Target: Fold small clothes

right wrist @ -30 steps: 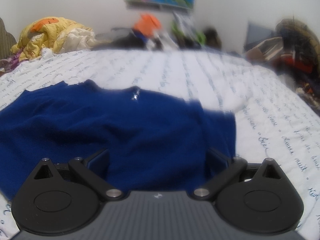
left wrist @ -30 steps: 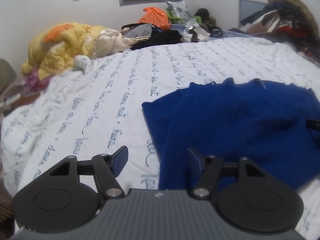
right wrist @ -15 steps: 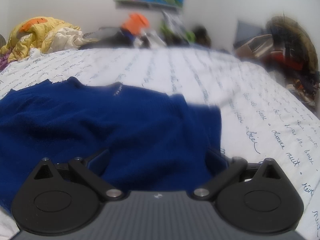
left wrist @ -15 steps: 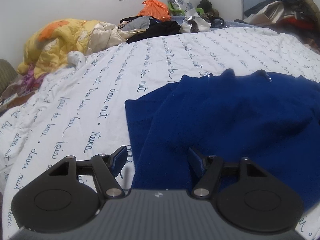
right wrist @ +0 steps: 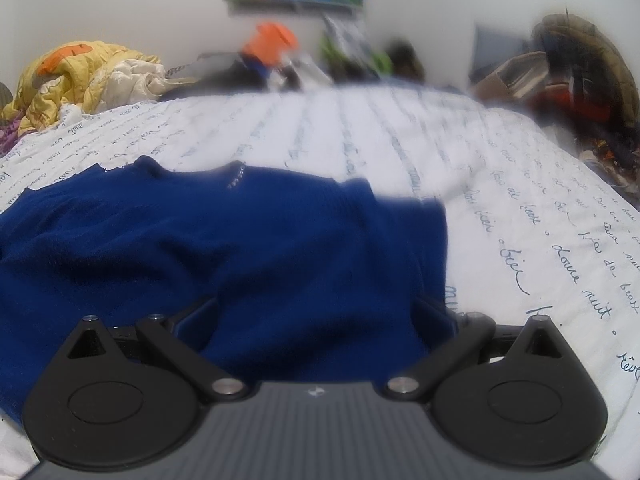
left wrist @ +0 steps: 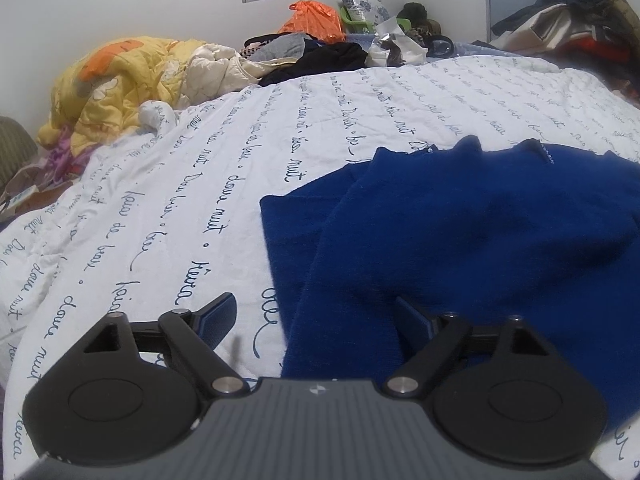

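A dark blue knit sweater (left wrist: 460,240) lies spread on the white bedcover (left wrist: 200,184) with blue script. My left gripper (left wrist: 316,316) is open and low over the sweater's near left corner, with one fingertip over the bedcover and the other over blue cloth. In the right wrist view the sweater (right wrist: 220,248) fills the middle and left. My right gripper (right wrist: 316,316) is open over its near right part, with both fingertips above blue cloth. Neither gripper holds anything.
A yellow and orange quilt (left wrist: 120,80) is heaped at the far left of the bed. Dark clothes, an orange bag (left wrist: 316,20) and small items lie along the far edge. A pile of coats (left wrist: 580,28) stands at the far right.
Both grippers have moved forward and down toward the sweater, which now looks larger and closer in each view. Both stayed open. The sweater has not moved.
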Demonstrator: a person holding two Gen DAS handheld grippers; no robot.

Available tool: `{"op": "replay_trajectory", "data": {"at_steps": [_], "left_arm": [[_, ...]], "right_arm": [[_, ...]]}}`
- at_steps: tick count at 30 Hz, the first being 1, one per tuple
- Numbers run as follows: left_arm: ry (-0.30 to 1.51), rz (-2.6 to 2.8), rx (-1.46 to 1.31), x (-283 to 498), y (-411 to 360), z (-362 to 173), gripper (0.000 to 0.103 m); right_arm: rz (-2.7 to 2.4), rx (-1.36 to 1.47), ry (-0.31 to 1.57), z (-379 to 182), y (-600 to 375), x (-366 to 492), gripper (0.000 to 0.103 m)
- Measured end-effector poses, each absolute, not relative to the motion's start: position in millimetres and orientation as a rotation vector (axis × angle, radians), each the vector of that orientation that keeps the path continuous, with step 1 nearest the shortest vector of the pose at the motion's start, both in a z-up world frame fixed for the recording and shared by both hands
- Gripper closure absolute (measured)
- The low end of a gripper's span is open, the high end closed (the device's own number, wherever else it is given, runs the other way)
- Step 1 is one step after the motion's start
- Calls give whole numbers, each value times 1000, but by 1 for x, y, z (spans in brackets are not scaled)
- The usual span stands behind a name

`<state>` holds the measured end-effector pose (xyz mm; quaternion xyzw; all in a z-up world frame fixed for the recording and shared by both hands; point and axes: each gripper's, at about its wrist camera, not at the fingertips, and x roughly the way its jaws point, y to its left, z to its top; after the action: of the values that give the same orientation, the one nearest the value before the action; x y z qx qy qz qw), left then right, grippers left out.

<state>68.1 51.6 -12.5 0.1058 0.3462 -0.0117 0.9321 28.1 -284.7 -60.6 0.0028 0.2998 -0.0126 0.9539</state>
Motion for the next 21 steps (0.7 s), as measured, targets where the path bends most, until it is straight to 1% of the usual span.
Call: {"op": "replay_trajectory", "data": {"at_steps": [3, 5, 8, 13, 17, 19, 21], "left_arm": [[701, -45, 182, 71, 60, -9, 10], [696, -56, 110, 77, 73, -4, 10], [724, -103, -39, 93, 98, 4, 10], [820, -196, -230, 126, 130, 1, 9], [883, -295, -351, 149, 139, -10, 9], [876, -333, -393, 156, 141, -13, 5], [883, -373, -440, 164, 141, -16, 4]], "right_arm": [[-26, 4, 614, -59, -284, 27, 0], [-38, -3, 612, -53, -279, 23, 0], [30, -59, 559, -37, -255, 9, 0], [219, -264, 528, -24, -184, -12, 0], [383, -396, 519, -29, -123, -28, 0], [439, -468, 505, -36, -96, -36, 0], [474, -540, 476, -42, -70, -42, 0]]}}
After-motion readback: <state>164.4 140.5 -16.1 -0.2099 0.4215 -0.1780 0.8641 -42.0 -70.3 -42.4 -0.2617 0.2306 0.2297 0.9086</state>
